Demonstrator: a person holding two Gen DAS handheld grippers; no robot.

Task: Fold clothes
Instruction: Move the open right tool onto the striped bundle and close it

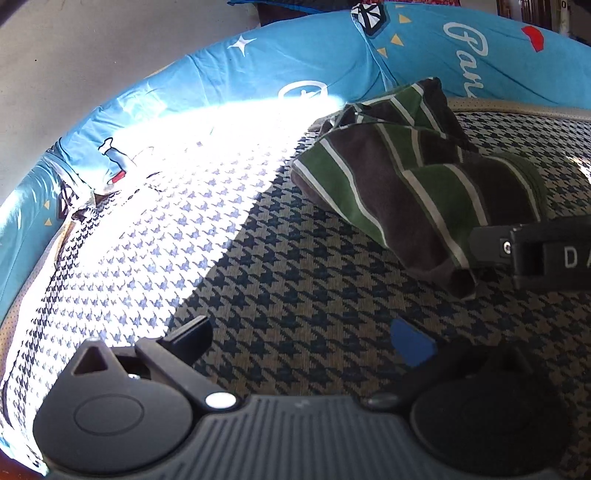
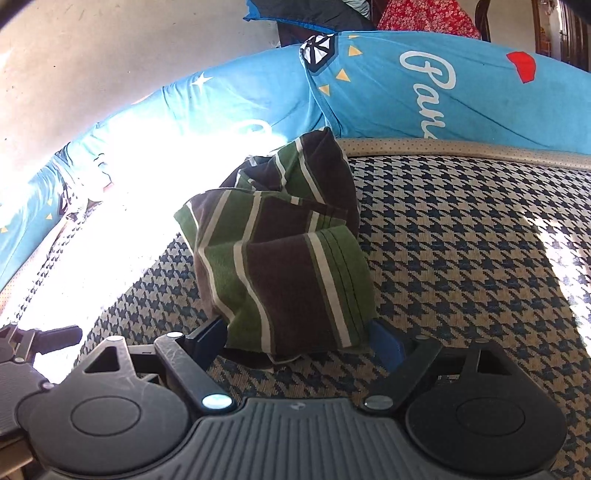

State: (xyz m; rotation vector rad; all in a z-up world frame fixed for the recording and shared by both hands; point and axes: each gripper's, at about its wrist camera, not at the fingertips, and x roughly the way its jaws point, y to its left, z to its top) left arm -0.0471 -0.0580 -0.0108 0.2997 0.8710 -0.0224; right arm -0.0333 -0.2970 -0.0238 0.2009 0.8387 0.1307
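The green, brown and white striped folded garment (image 2: 280, 251) lies on a navy-and-tan houndstooth woven cover (image 2: 461, 240). In the right wrist view its long axis runs from 6 o'clock, right at the fingers, up toward 12 o'clock, where a rumpled end rises against a bright blue printed cushion with white script lettering (image 2: 388, 96). The stripes run roughly along that axis, slanting slightly.

The right gripper (image 2: 295, 339) has its fingers spread wide, one blue-padded finger (image 2: 386, 345) at the garment's 5 o'clock corner and the other at its 7 o'clock corner; the near hem sits between them. Whether the pads touch the cloth cannot be told, and they are not closed on it.

In the left wrist view the garment (image 1: 417, 184) sits at 2 o'clock, well apart from the left gripper (image 1: 295, 339), whose fingers stand released over bare houndstooth cover (image 1: 295, 295). That view shows the right gripper (image 1: 480, 254) from the side, its dark finger against the garment's near end at 3 o'clock, and a broad sunlit glare at 10 o'clock. The right wrist view alone shows a red floral fabric (image 2: 424, 16) at 12 o'clock, and part of the left gripper (image 2: 40, 341) at 9 o'clock.
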